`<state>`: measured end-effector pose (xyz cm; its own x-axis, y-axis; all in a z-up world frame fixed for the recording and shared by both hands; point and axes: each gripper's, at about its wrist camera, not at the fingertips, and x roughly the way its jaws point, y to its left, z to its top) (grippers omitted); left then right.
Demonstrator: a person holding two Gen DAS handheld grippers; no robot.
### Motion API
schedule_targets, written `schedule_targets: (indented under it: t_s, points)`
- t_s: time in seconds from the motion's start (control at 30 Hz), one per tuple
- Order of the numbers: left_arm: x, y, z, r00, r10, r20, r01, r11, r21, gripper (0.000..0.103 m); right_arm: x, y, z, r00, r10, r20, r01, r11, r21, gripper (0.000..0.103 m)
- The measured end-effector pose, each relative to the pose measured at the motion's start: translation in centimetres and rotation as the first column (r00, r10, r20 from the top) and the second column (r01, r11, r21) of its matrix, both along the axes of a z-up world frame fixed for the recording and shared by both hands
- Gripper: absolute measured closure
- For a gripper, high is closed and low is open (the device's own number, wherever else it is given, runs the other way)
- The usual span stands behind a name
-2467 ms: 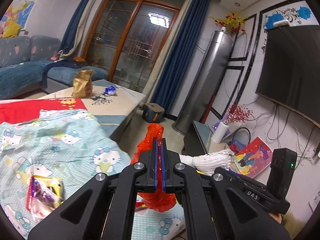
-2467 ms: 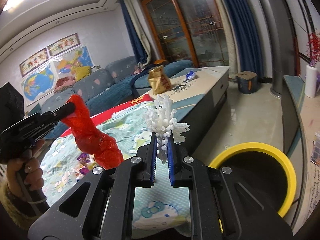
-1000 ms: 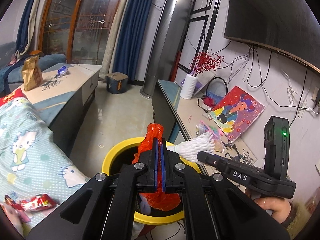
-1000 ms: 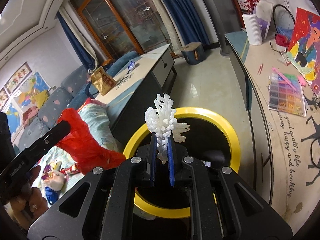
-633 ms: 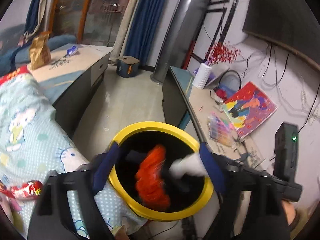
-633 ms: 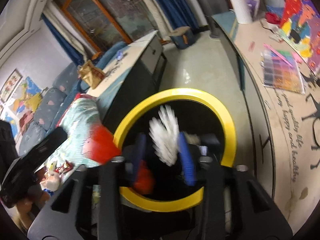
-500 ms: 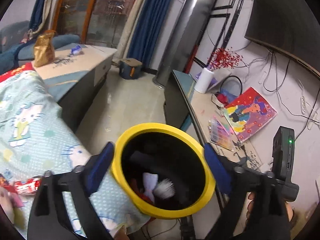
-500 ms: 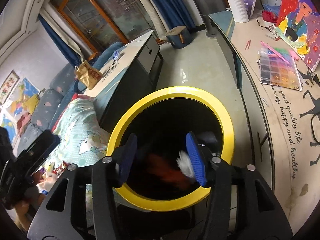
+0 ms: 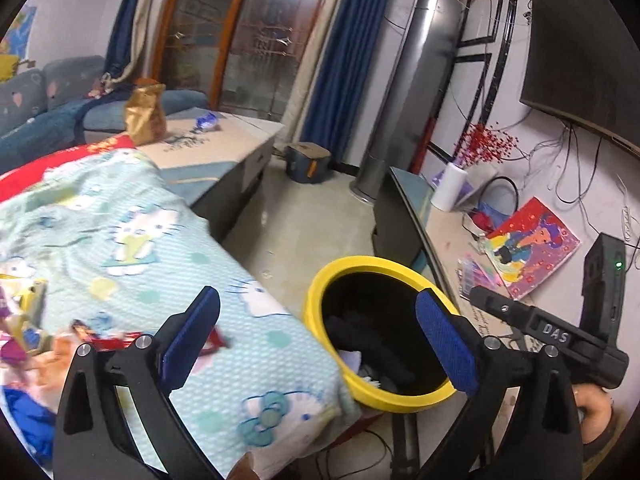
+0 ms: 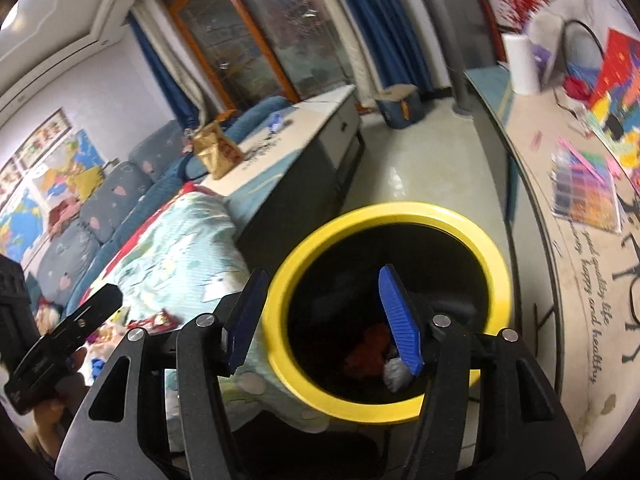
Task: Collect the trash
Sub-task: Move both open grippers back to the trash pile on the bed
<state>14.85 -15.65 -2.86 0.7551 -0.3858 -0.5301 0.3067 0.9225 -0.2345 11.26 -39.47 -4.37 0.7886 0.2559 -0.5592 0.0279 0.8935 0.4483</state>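
- Left tongs (image 9: 318, 322): spread wide, nothing between the pads; they have just been opening.
- Right tongs (image 10: 322, 320): released too, about half spread, empty, jaws just been opening, hanging over the bin mouth.
- Yellow bin (image 10: 494, 256): directly under the right tongs, ahead-right of the left tongs, upright, mouth up.
- Red bag (image 10: 368, 346) and white foam net (image 10: 396, 374): at the bin bottom, below the right tongs. Both crumpled lumps, no clear long axis or heading.
- Progress: two items binned.
- Left to do: wrappers (image 9: 32, 316) on the cartoon blanket (image 9: 132, 240), left of the left tongs.
- Far: gold bag (image 9: 146, 118) and blue wrapper (image 9: 207, 121) on the far surface (image 9: 224, 140), possibly trash too.
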Motion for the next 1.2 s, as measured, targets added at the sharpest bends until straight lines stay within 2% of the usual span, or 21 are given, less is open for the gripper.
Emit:
schedule_targets:
  t_s: [0.3,0.6,0.87,1.2]
  points:
    - [-1.9,4.6,1.7,0.993,0.101,0.061,-0.102,0.995,0.003,0.007,-0.6,4.5,1.9,0.99,0.129,0.052,-0.126,0.991,-0.05,0.052]
    - [-2.8,8.2,2.8,0.98,0.181,0.085,-0.18,0.983,-0.025,0.007,-1.5,8.6,3.2,0.968,0.236,0.083,-0.228,0.969,-0.09,0.052]
    - [-3.6,10.9,3.1,0.967,0.238,0.091,-0.235,0.971,-0.047,0.007,-2.2,12.4,3.9,0.936,0.338,0.092,-0.325,0.936,-0.138,0.051]
    - [-4.3,15.6,2.7,0.94,0.333,0.075,-0.327,0.942,-0.078,0.007,-3.1,16.8,4.3,0.891,0.447,0.077,-0.427,0.885,-0.188,0.05]
